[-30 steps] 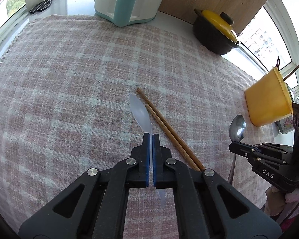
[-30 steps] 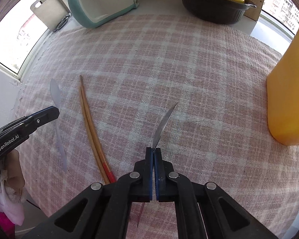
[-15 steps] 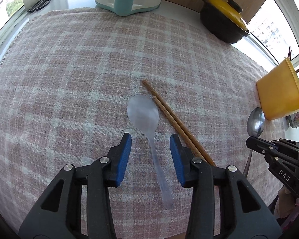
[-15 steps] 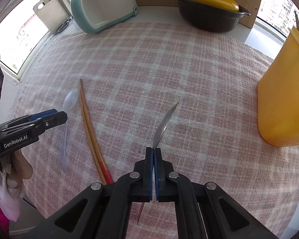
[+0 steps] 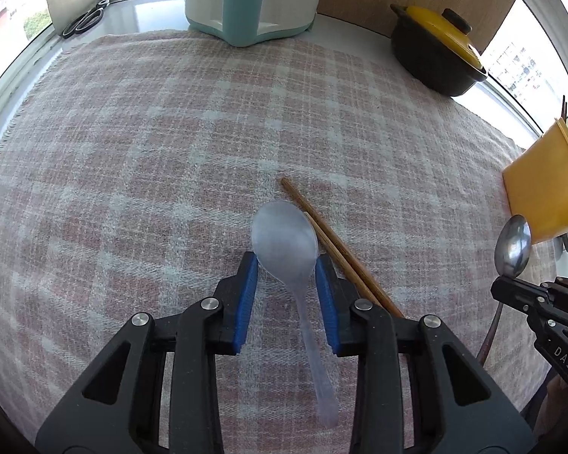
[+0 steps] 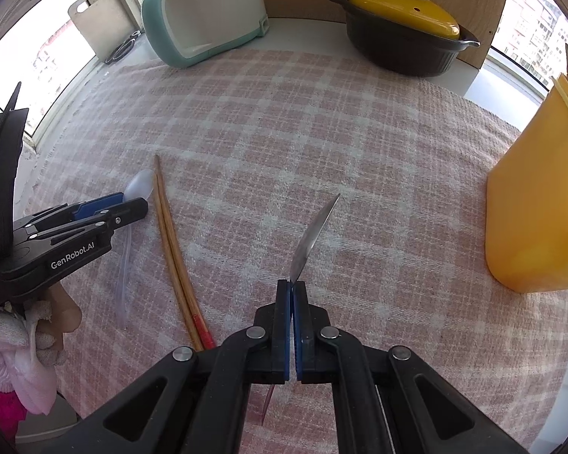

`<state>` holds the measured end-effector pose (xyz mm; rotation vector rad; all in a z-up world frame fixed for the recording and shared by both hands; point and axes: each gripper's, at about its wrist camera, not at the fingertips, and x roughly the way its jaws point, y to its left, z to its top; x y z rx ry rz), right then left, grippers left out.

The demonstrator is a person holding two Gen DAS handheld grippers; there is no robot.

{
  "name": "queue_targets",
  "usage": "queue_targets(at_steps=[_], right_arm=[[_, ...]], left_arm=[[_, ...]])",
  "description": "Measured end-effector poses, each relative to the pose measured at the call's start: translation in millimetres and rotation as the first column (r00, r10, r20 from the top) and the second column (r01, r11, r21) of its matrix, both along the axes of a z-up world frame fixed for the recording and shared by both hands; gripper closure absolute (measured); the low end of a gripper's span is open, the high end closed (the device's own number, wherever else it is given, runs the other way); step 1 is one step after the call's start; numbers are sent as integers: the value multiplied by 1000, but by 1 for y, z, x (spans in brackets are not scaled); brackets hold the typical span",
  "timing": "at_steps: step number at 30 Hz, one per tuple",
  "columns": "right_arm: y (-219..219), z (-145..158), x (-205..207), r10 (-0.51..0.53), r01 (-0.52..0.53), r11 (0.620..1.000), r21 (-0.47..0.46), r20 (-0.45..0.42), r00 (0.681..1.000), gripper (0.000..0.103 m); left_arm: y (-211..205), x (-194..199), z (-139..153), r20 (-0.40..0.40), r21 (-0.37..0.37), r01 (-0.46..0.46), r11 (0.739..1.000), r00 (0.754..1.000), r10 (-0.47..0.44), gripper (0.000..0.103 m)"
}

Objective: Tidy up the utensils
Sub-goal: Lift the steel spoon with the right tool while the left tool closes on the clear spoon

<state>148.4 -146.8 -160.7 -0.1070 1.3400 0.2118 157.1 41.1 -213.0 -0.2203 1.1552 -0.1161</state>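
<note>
Since a second ago the left gripper (image 5: 286, 265) has let go of the translucent pale plastic spoon (image 5: 289, 249), which was pinched edge-on between clenched pads and now lies flat, bowl up, on the pink and white checked cloth (image 5: 151, 151) covering the desk. The gripper has also dropped a little closer to the cloth. Its jaws are closing again with the spoon's bowl and neck between the blue pads (image 5: 246, 299), which do not appear to press on it yet; this looks like a re-grip to get a better hold.

The spoon's handle runs back toward the near edge of the desk. Just beside it, on its right, lies a pair of brown wooden chopsticks (image 5: 337, 253), touching or nearly touching the bowl.

The right gripper (image 6: 293, 295) is clenched on a shiny metal spoon (image 6: 314, 234), held by the neck with the bowl pointing up and away, probably waiting its turn. At the right edge of the desk stands a tall yellow plastic holder (image 6: 537, 212) with dark sticks poking from its top, the likely home for the utensils. A black pot with a yellow lid (image 6: 401, 26) sits by the far edge
</note>
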Motion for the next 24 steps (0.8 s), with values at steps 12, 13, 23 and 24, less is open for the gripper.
queue_targets(at_steps=[12, 13, 23, 24], right_arm=[[-7, 19, -7, -6, 7, 1000, -6, 58, 998, 103], [-8, 22, -7, -8, 8, 1000, -3, 65, 998, 103], [-21, 55, -16, -35, 39, 999, -16, 169, 985, 103], [-22, 55, -16, -35, 40, 999, -22, 171, 985, 103]], left_arm=[[2, -28, 32, 78, -45, 26, 999, 997, -23, 72], [1, -30, 37, 87, -52, 28, 998, 996, -24, 73], [-18, -35, 77, 199, -38, 79, 996, 977, -70, 102], [-15, -32, 75, 188, -60, 69, 996, 981, -57, 102]])
